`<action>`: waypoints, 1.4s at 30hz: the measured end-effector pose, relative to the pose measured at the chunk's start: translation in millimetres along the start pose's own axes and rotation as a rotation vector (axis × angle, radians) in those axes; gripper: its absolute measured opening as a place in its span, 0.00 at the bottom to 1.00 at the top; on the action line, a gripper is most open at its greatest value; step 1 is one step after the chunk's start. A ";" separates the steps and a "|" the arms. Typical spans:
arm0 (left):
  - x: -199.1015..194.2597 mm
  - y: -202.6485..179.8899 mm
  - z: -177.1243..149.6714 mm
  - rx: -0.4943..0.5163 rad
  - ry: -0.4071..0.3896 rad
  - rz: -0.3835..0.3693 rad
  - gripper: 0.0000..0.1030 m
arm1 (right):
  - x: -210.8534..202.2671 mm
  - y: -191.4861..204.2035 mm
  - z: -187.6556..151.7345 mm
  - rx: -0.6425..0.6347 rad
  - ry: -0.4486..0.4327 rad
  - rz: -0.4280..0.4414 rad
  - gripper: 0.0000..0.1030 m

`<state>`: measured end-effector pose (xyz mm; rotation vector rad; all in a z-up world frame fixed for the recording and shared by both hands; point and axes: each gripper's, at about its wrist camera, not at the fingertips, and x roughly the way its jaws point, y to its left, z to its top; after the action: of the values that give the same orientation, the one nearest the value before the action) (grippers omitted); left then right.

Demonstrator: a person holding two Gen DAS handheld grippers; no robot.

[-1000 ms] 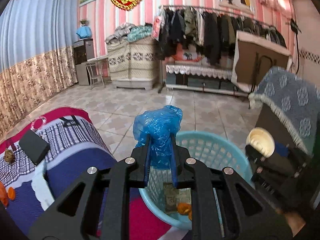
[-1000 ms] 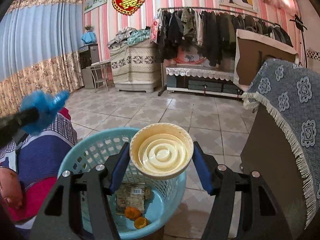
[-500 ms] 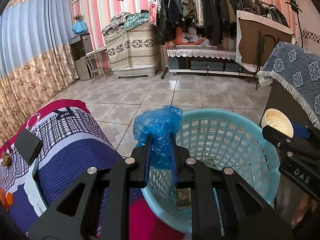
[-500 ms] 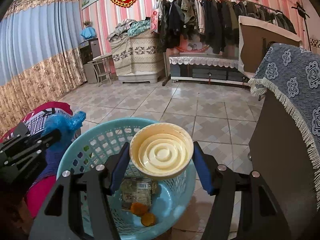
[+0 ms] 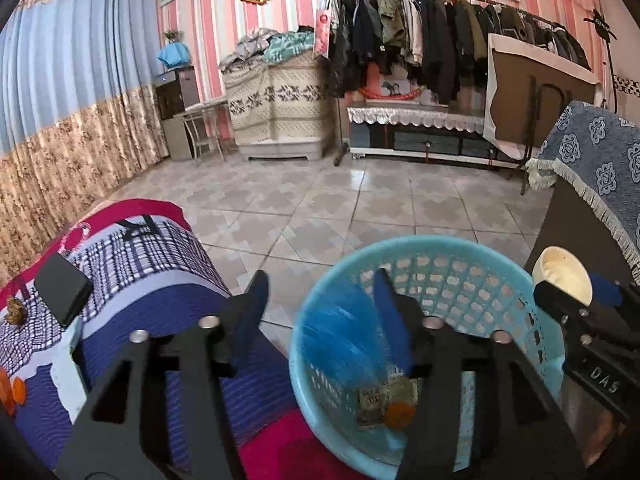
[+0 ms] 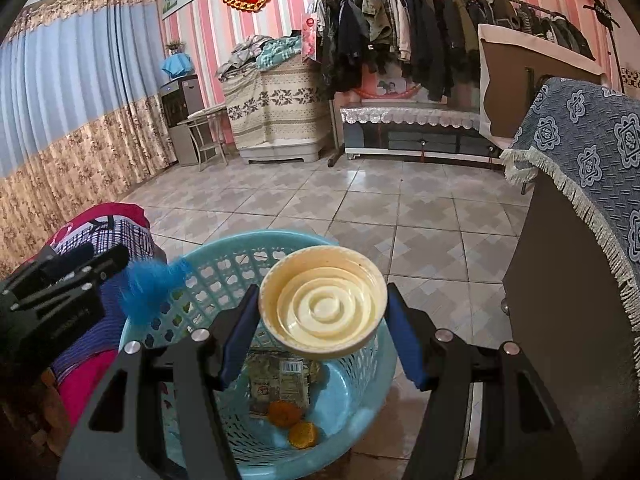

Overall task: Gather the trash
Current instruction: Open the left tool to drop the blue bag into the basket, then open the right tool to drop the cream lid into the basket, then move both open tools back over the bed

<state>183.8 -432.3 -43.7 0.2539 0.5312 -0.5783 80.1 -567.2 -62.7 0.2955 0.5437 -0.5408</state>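
In the left wrist view my left gripper (image 5: pixel 320 316) hangs over the near left rim of the light blue basket (image 5: pixel 420 240), and its jaws are opening. The crumpled blue plastic bag (image 5: pixel 340 328) is a blur between the fingers, free of the pads and dropping into the basket. My right gripper (image 6: pixel 322 332) is shut on a cream plastic bowl (image 6: pixel 322 304) and holds it above the basket (image 6: pixel 360 396). The right wrist view also shows the blue bag (image 6: pixel 152 292) beside the left gripper (image 6: pixel 100 268). Wrappers (image 6: pixel 280 380) and orange peel (image 6: pixel 284 414) lie on the basket's bottom.
A bed with a purple checked blanket (image 5: pixel 132 256) lies to the left, with a black flat object (image 5: pixel 60 292) on it. A dark cabinet under a blue fringed cloth (image 6: pixel 580 160) stands close on the right. Tiled floor (image 6: pixel 360 200) stretches beyond to a clothes rack.
The left jaws have spread apart and let go of the blue bag, which now falls blurred into the basket. The right gripper still holds the bowl in the same place.
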 end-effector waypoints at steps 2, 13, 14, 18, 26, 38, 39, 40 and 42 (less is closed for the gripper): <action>-1.4 2.2 0.1 -0.005 -0.002 0.014 0.61 | 0.9 2.1 0.0 -0.006 0.004 0.001 0.60; -9.4 35.3 -2.0 -0.077 -0.004 0.130 0.82 | 11.0 18.9 -1.4 -0.015 0.019 0.010 0.60; -9.7 38.1 -2.4 -0.080 -0.003 0.140 0.83 | 12.8 21.9 -1.7 -0.015 0.021 0.015 0.60; -12.4 48.5 -2.3 -0.104 -0.002 0.155 0.85 | 17.4 30.3 -2.4 -0.013 0.021 0.036 0.60; -12.4 57.2 -3.7 -0.128 0.003 0.158 0.89 | 7.3 43.7 -2.9 -0.058 -0.031 0.050 0.78; -15.0 53.6 -4.3 -0.122 0.000 0.153 0.91 | 4.4 33.5 1.8 -0.037 -0.037 0.008 0.91; -15.6 53.3 -3.9 -0.121 0.000 0.154 0.91 | 3.5 33.2 2.1 -0.036 -0.039 0.006 0.91; -17.1 51.2 -2.8 -0.119 -0.002 0.153 0.91 | 2.5 32.9 2.6 -0.035 -0.041 0.005 0.92; -19.6 49.9 -2.7 -0.122 -0.008 0.152 0.91 | -0.1 32.3 3.8 -0.033 -0.049 0.004 0.92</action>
<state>197.7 -381.9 -31.3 0.1747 0.5325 -0.3973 99.6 -542.1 -55.5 0.2512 0.5041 -0.5333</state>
